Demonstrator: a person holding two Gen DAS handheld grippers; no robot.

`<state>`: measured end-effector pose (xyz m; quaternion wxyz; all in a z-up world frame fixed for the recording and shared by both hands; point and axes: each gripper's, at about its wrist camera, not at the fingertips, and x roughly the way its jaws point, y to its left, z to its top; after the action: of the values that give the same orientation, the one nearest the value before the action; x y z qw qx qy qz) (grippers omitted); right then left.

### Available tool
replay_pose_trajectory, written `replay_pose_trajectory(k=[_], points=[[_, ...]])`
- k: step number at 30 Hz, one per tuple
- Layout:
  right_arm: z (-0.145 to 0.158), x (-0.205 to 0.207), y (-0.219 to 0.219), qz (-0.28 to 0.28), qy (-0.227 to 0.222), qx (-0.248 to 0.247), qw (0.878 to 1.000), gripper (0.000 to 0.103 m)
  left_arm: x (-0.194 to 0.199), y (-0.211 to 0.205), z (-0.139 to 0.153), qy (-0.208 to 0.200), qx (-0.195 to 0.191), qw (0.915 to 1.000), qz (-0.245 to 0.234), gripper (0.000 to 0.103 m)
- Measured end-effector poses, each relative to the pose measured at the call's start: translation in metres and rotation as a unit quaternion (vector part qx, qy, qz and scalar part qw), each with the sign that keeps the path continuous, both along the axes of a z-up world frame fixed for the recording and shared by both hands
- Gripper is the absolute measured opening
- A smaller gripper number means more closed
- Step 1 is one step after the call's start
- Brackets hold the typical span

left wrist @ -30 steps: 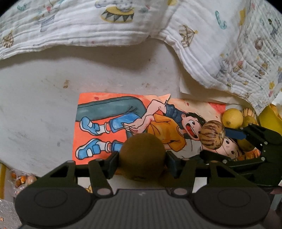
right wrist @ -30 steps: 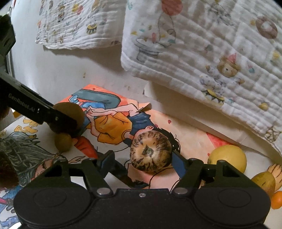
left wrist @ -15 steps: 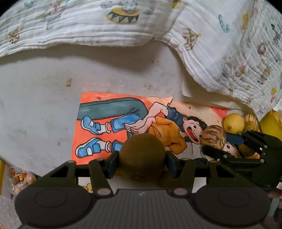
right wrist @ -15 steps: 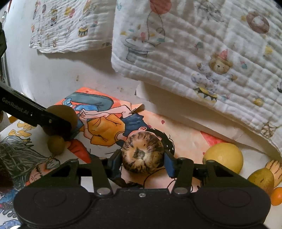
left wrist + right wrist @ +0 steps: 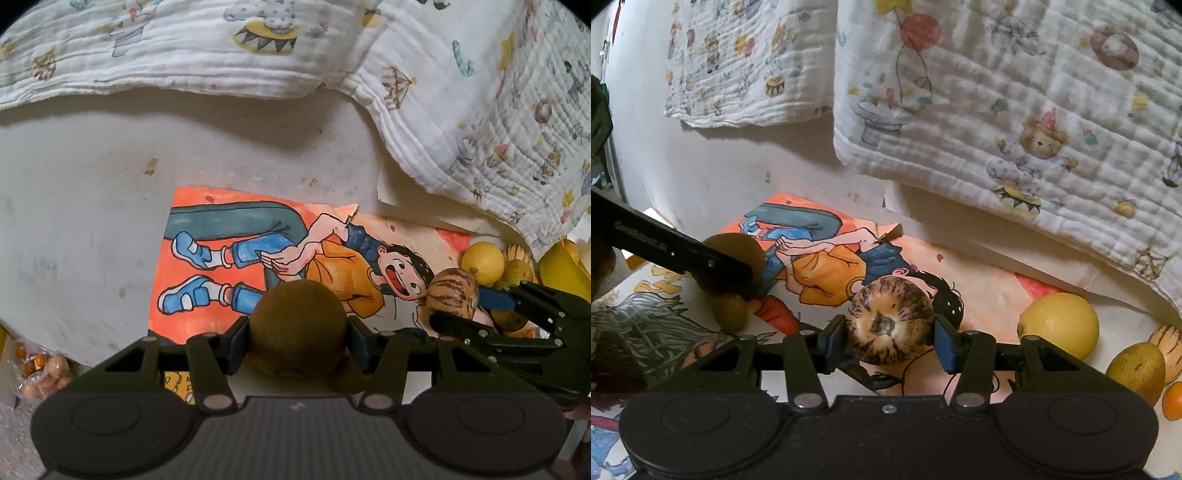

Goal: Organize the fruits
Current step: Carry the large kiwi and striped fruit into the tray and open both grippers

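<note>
The left gripper (image 5: 298, 334) is clamped on a brown kiwi (image 5: 298, 317), its blue pads pressed against both sides of the fruit, which is held above the lower edge of a cartoon drawing (image 5: 229, 236) spread on a white surface (image 5: 74, 206). The right gripper (image 5: 890, 339) has just been closing its jaws, and they now grip a round, tan fruit with dark brown streaks (image 5: 889, 320) (its stem scar faces the right wrist camera), the pads touching its two flanks. From the left wrist view the same streaked fruit sits to the right of the kiwi, above the laughing face in the drawing. In the right wrist view a second, smaller kiwi (image 5: 730, 312) lies on the paper just below the held one, under the left gripper's finger. Near the right gripper, on the drawing's right edge, rests a lemon (image 5: 1058, 325); beyond it lie a yellow-green pear-like fruit (image 5: 1136, 371), a pale striped fruit (image 5: 1167, 349) and an orange (image 5: 1174, 400), clustered close together. A white quilted blanket with printed bears and circus motifs (image 5: 1015, 110) hangs over the wall behind. At the left edge of the left wrist view a bag of small orange items (image 5: 37, 371) sits beside the surface.
</note>
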<state>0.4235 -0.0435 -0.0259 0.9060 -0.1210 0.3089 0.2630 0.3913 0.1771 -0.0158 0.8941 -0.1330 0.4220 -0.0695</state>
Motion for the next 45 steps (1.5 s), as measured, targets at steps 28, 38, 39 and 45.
replay_pose_trajectory(k=[28, 38, 39, 45], points=[[0.06, -0.124, -0.055, 0.037, -0.029, 0.049, 0.998, 0.051, -0.12, -0.051, 0.048, -0.042, -0.046, 0.998, -0.005, 0.059], [0.052, -0.19, -0.084, 0.054, 0.002, 0.056, 0.997, 0.051, -0.176, -0.077, 0.042, -0.029, -0.057, 0.997, -0.043, 0.059], [0.052, -0.196, -0.086, 0.056, 0.004, 0.053, 0.997, 0.051, -0.182, -0.081, 0.041, -0.028, -0.054, 0.997, -0.046, 0.059], [0.044, -0.222, -0.094, 0.056, 0.026, 0.035, 0.997, 0.051, -0.201, -0.098, 0.033, -0.019, -0.051, 0.9965, -0.064, 0.059]])
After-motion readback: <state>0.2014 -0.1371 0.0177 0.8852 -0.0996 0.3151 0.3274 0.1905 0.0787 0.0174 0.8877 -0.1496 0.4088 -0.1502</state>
